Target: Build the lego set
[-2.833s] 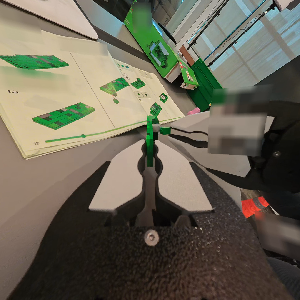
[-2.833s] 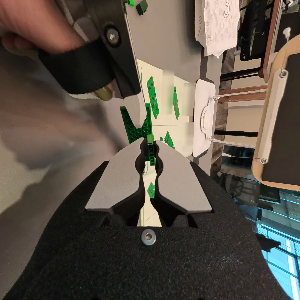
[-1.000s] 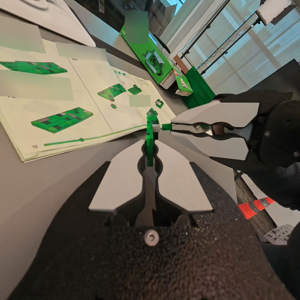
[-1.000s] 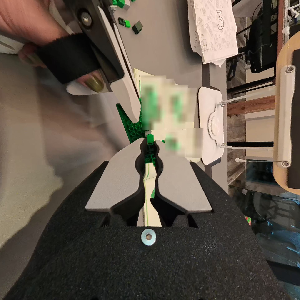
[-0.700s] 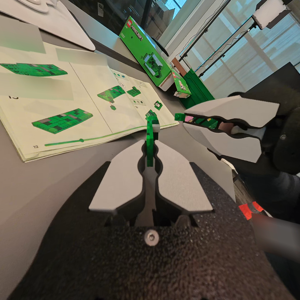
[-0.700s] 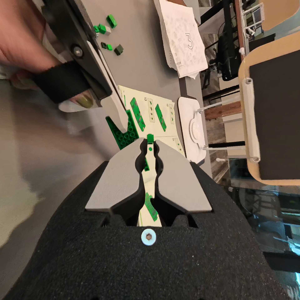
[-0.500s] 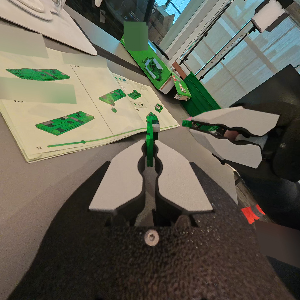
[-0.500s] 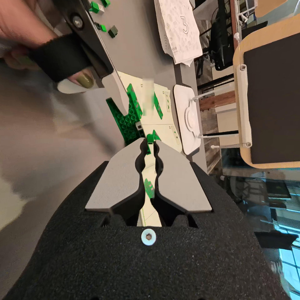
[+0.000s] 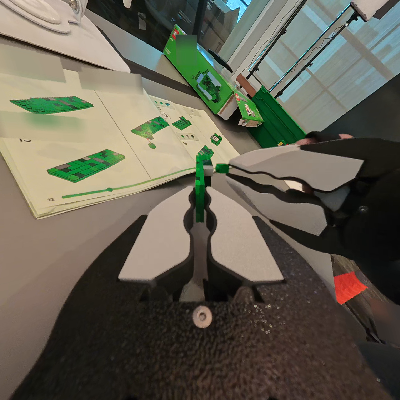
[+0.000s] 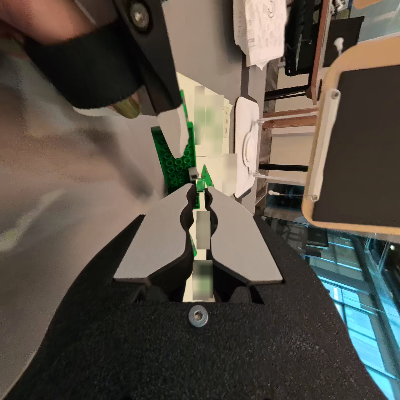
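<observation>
My left gripper (image 9: 199, 191) is shut on a green lego plate assembly (image 9: 199, 194), held on edge above the grey table. A small grey brick (image 9: 208, 171) sits near its far end. My right gripper (image 9: 227, 171) comes in from the right, shut on a small green brick (image 9: 221, 167) that is right beside the grey brick. In the right wrist view the right gripper (image 10: 199, 190) pinches the small green brick (image 10: 200, 185) at its tips, close to the grey brick (image 10: 193, 173) on the plate's studded underside (image 10: 176, 168). A left finger (image 10: 176, 129) covers part of the plate.
An open instruction booklet (image 9: 86, 140) lies on the grey table (image 9: 54, 249) behind the plate. A green set box (image 9: 194, 71) and a green bin (image 9: 275, 121) stand at the back. A white pad (image 10: 246, 147) and a white paper bag (image 10: 259, 28) lie farther off.
My right gripper pulled away to the right with the small green brick, then came back in to the grey brick at the plate's far end. My left gripper kept holding the plate.
</observation>
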